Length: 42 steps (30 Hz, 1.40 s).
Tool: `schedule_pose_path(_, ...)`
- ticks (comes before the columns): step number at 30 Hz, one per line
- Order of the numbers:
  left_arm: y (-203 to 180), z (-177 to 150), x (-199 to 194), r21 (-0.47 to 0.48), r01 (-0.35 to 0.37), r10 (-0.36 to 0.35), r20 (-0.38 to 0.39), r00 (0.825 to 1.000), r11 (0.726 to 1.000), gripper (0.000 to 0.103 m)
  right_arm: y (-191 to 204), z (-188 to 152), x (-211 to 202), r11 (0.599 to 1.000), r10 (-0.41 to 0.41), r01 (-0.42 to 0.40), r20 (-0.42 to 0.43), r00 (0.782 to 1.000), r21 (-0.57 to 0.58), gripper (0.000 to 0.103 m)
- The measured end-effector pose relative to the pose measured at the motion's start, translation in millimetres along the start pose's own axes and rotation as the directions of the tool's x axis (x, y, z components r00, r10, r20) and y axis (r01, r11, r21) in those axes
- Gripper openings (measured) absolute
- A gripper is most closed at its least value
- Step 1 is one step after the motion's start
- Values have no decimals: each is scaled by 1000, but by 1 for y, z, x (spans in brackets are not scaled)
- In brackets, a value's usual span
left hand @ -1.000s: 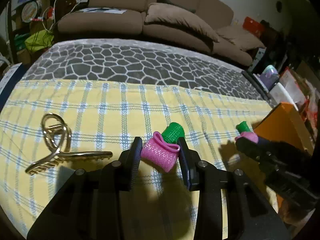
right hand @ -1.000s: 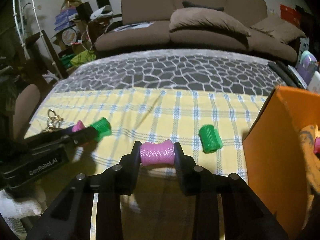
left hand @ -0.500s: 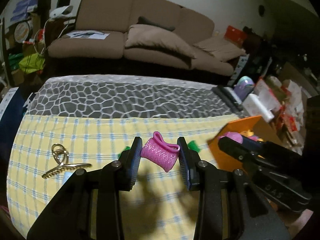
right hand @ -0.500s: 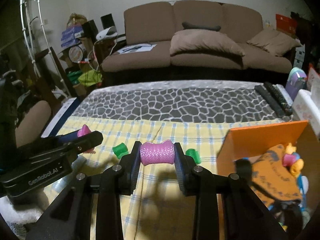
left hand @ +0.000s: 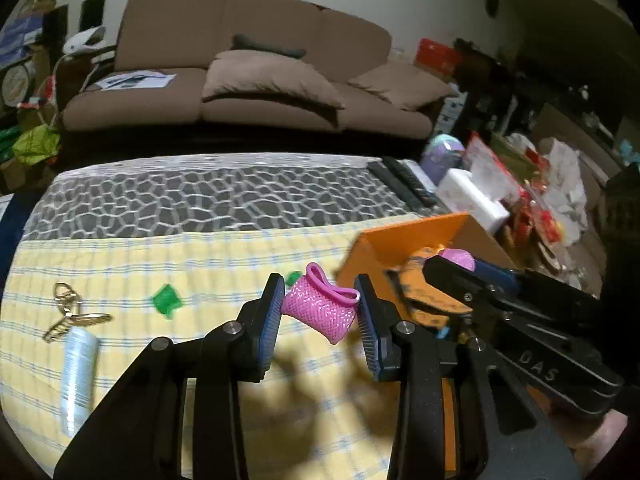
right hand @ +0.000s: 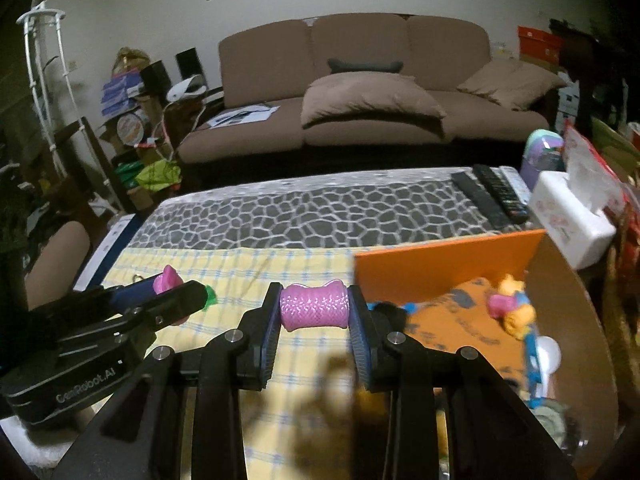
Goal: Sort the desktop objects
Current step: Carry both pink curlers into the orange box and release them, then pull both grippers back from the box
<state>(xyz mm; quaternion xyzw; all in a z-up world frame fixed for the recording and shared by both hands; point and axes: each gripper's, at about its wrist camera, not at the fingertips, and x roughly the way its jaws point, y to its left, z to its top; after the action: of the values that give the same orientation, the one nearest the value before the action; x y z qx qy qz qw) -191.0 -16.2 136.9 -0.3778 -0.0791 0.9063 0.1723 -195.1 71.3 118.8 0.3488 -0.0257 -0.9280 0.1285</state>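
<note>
— Two pink mesh hair rollers, one per tool. The left gripper [left hand: 320,312] is clamped on a pink mesh hair roller [left hand: 320,314] that sits skewed between the pads, one flared end tipped up toward eleven o'clock. The right gripper [right hand: 314,318] is clamped on the other pink mesh roller [right hand: 314,308], lying squarely crosswise from pad to pad.

— Where are they relative to the bin?

— Both are held in the air above the yellow checked cloth [left hand: 200,264]. In the right wrist view the open orange cardboard box [right hand: 440,268] lies at about three o'clock of the held roller, already holding small toys and an orange patterned cloth.

— What could go wrong?

— I judge the left grip the weaker one: the roller is squashed and skewed, so a jolt might twist it out short of the box. The two tools are close together, so they could knock each other over the opening. Two green rollers [left hand: 166,300], a gold hair claw [left hand: 68,316] and a pale tube [left hand: 78,372] lie on the cloth, well apart from the box.
</note>
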Motion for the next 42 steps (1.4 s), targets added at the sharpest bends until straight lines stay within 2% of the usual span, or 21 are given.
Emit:
schedule_pose_path(14, -88, -24, 51, 85, 47, -39, -93, 995, 995, 33, -93, -17, -22, 991, -97, 101, -42, 994, 94, 32)
schedule_pose_path(19, -115, -27, 75, 136, 32, -15, -121, 993, 990, 33, -121, -26, -20, 984, -112, 120, -68, 991, 133, 32)
schedule_pose_path(26, -128, -33, 93, 159, 2, 20, -133, 991, 987, 35, -144, -34, -12, 975, -125, 141, -97, 987, 173, 33)
schedule_pose_path(27, -128, -33, 93, 155, 2, 19, -130, 991, 988, 38, -146, -34, -11, 973, -126, 142, -98, 987, 183, 35)
schedule_pose_path(29, -127, -33, 91, 145, 8, 10, -121, 993, 989, 53, -150, -35, -12, 968, -130, 146, -90, 987, 203, 42)
schedule_pose_path(30, -126, -33, 90, 142, 6, 10, -115, 993, 990, 63, -152, -34, -13, 965, -133, 148, -86, 987, 214, 54)
schedule_pose_path(31, -125, -32, 87, 138, 6, 9, -106, 994, 990, 68, -154, -34, -16, 963, -134, 147, -76, 988, 224, 59)
schedule_pose_path(38, -107, -21, 65, 90, -11, 18, -71, 997, 996, 88, -156, -27, -30, 959, -138, 143, -36, 990, 246, 69)
schedule_pose_path(40, -99, -20, 55, 81, -23, 28, -57, 998, 996, 98, -154, -25, -33, 960, -138, 141, -27, 990, 243, 75)
schedule_pose_path(42, -91, -22, 44, 71, -36, 40, -50, 998, 997, 103, -150, -23, -35, 962, -140, 141, -24, 990, 235, 80)
